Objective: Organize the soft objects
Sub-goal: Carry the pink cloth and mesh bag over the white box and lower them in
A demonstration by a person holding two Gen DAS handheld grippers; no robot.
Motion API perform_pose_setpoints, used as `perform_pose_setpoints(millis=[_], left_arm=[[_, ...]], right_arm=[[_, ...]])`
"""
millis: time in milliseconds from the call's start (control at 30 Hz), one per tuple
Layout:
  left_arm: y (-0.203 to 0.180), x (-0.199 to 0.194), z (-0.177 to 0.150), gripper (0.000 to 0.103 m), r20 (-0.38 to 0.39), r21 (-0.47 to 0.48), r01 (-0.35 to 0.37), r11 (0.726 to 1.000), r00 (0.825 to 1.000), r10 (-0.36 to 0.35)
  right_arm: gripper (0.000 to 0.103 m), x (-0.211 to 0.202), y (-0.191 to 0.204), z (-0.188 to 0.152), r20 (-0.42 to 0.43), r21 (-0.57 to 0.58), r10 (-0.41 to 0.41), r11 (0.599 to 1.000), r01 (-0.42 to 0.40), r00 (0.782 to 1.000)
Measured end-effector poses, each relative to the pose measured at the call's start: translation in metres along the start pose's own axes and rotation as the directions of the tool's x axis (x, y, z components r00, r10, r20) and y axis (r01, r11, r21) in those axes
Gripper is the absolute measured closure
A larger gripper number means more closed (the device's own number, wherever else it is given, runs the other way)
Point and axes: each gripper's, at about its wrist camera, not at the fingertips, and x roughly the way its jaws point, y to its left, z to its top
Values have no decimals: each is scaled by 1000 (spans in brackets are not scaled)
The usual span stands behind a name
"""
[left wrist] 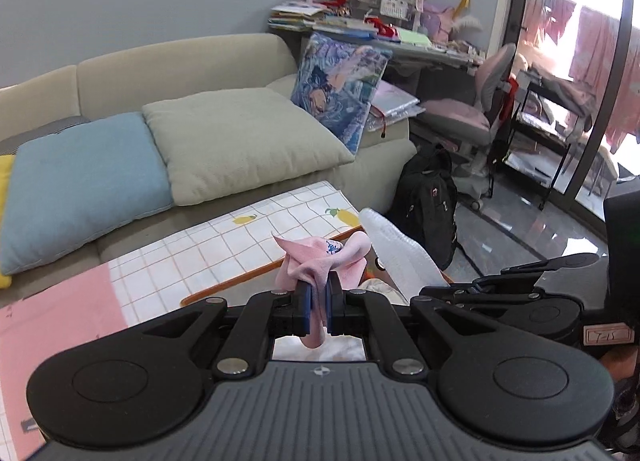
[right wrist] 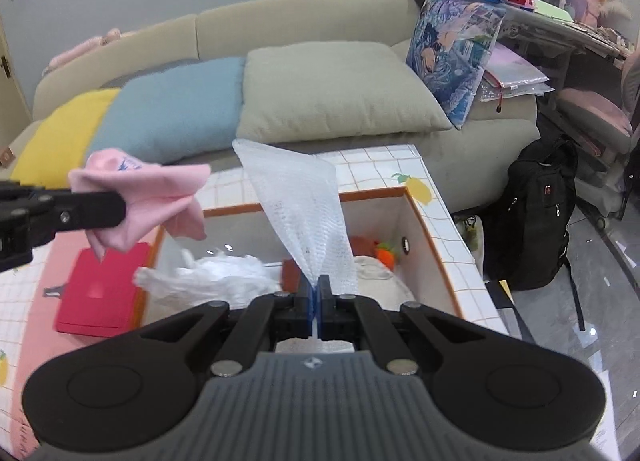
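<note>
A living room: a beige sofa (right wrist: pixel 304 17) runs behind a checked table (right wrist: pixel 440 201) holding an open box (right wrist: pixel 420 217). At left, the left gripper (left wrist: pixel 318 293) clenches a pink cloth (right wrist: pixel 148 197); to its right, the right gripper (right wrist: pixel 319 293) pinches white foam netting (right wrist: pixel 300 197) above the box. Best to carry both clear of the rim, keeping the grips firm so neither limp piece slips.

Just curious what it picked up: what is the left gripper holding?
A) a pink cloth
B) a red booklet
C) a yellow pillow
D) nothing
A: the left gripper is shut on a crumpled pink cloth, while the right gripper pinches a white mesh sheet.
</note>
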Motion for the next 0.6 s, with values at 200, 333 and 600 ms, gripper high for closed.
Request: perform_pose_setpoints(millis=[200,333,600], left_arm=[[3,43,2,96,-64,11,2,1000,998,-1],[10,72,-5,96,-132,-4,-7,1000,991,6],[18,109,-22,96,-239,0,-22,1000,971,22]], right_arm=[[103,39,-13,6,-71,-40,-26,999,23,997],[103,67,-15,4,-124,-69,-62,996,53,990],[103,106,-14,-5,-213,-108,-97,991,75,972]])
